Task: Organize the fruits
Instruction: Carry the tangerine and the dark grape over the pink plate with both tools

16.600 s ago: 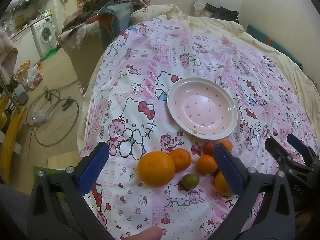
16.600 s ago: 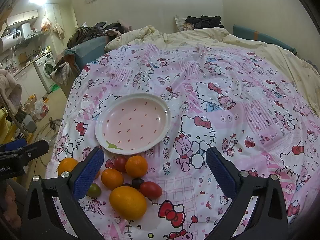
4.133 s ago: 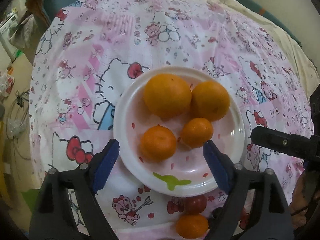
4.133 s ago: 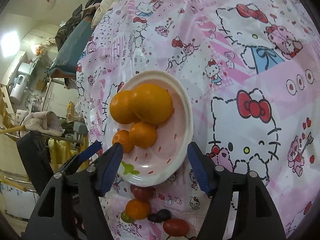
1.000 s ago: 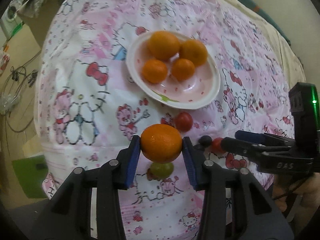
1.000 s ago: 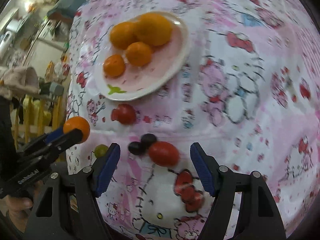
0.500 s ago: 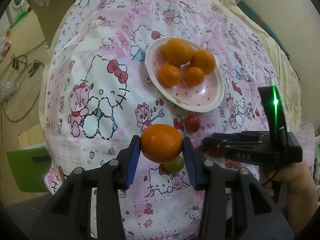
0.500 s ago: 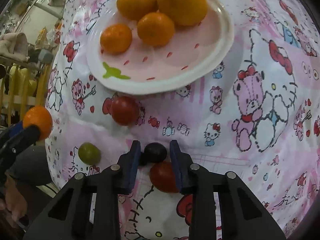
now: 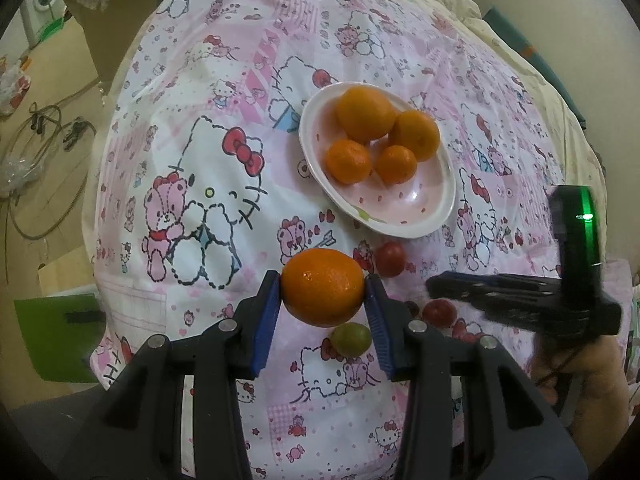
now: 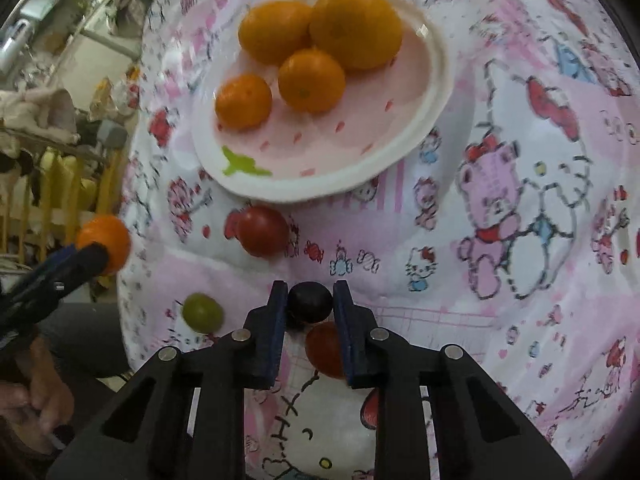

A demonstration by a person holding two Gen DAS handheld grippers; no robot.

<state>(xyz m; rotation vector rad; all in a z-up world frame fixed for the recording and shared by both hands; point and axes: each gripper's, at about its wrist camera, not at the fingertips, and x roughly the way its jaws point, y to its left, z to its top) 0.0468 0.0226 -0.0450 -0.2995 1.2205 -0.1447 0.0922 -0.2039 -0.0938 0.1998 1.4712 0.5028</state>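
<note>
Left wrist view: the left tool (image 9: 323, 294) is clenched on an orange (image 9: 322, 288), held above the bed cover (image 9: 192, 128) just short of the plate (image 9: 442, 216). A second ago it gripped the same orange lower and nearer the loose fruit; the plate now sits farther up the frame, so the hand has shifted a little without letting go. Four oranges lie together in the plate. On the cover between plate and tool rest a red tomato (image 9: 390, 259), a second red one (image 9: 439, 312) and a green fruit (image 9: 351, 339). The right tool shows side-on at the right edge, blurred, jaws together.

Right wrist view: the right tool (image 10: 310, 303) has just been closing and now pinches a small dark fruit (image 10: 310, 302) between its blue pads. A second ago its jaws stood wide over that fruit. A red tomato (image 10: 325, 349) lies just behind the pinched fruit, another (image 10: 262, 231) sits near the plate rim (image 10: 434, 92), and the green fruit (image 10: 202, 313) lies off to the left.

Both tools now carry fruit, so the next step is likely to bring each to the plate; three small fruits remain on the cover.
</note>
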